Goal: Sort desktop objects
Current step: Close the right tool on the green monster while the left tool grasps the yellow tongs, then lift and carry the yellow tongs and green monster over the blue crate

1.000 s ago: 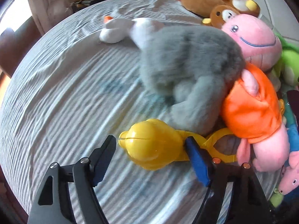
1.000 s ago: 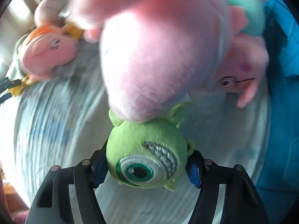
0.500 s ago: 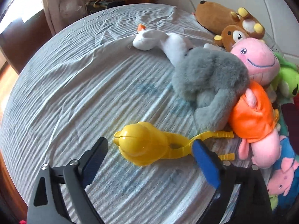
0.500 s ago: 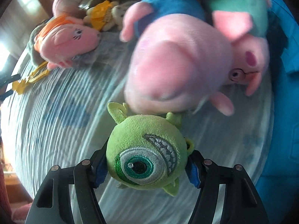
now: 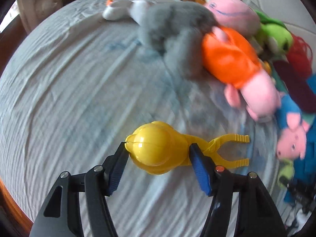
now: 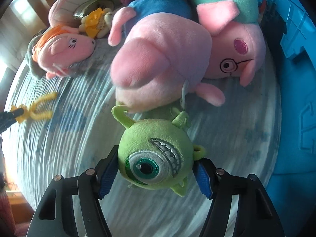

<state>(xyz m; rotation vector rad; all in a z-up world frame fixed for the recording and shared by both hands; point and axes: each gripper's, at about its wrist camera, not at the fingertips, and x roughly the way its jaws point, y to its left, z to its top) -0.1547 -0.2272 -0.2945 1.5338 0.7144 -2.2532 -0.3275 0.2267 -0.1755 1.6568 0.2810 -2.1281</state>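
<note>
2 toys clawed — far plush pile [image 5: 246, 63] blurred

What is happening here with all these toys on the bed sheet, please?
A person sorts toys with two handheld grippers. The left gripper is closing around a yellow plastic clamp toy on the striped sheet. The right gripper holds a green one-eyed plush near the pink pig plushes.
</note>
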